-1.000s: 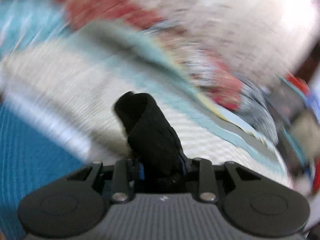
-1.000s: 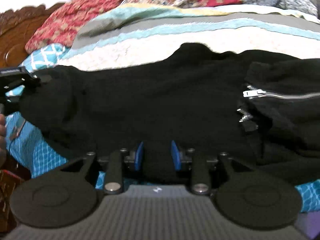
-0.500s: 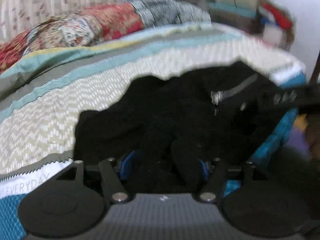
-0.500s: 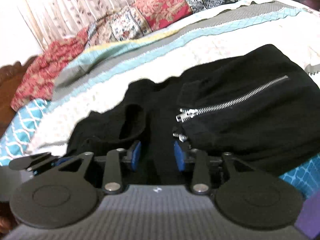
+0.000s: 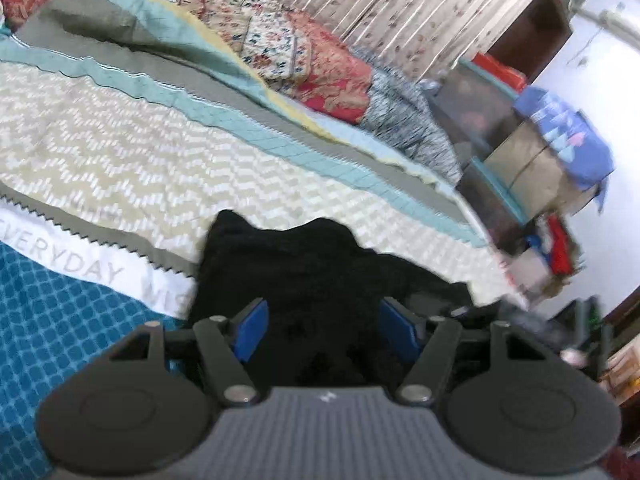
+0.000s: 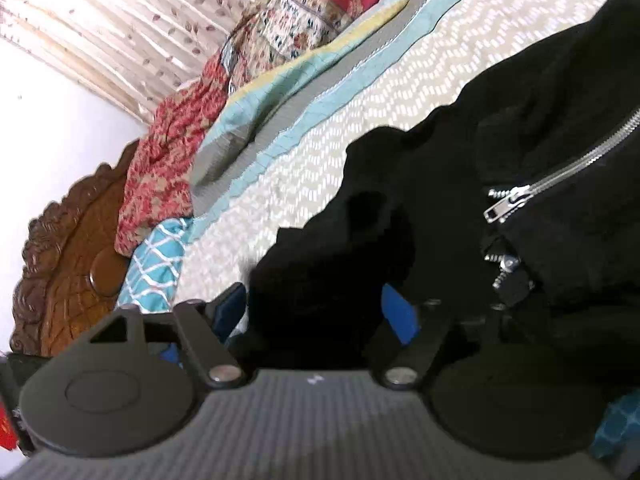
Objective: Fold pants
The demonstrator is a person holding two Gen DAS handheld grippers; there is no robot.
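The black pants [image 5: 316, 268] lie bunched on the bed's cream zigzag quilt [image 5: 120, 160]. In the left wrist view my left gripper [image 5: 324, 332] is open, its blue pads wide apart with black cloth lying loose between them. In the right wrist view the pants [image 6: 460, 184] show a silver zipper [image 6: 560, 172] at the right. My right gripper [image 6: 316, 312] is open too, its blue pads spread with a fold of the black cloth between them, not pinched.
A teal patterned sheet [image 5: 60, 320] covers the near bed edge. Red floral pillows [image 5: 312, 56] and a grey-teal blanket [image 5: 140, 40] lie at the back. A carved wooden headboard [image 6: 68, 260] stands left. Stacked boxes and clutter [image 5: 532, 152] stand beside the bed at right.
Both grippers have opened and let go of the pants. The cloth has been brought over into a folded heap on the quilt, and both cameras have tilted.
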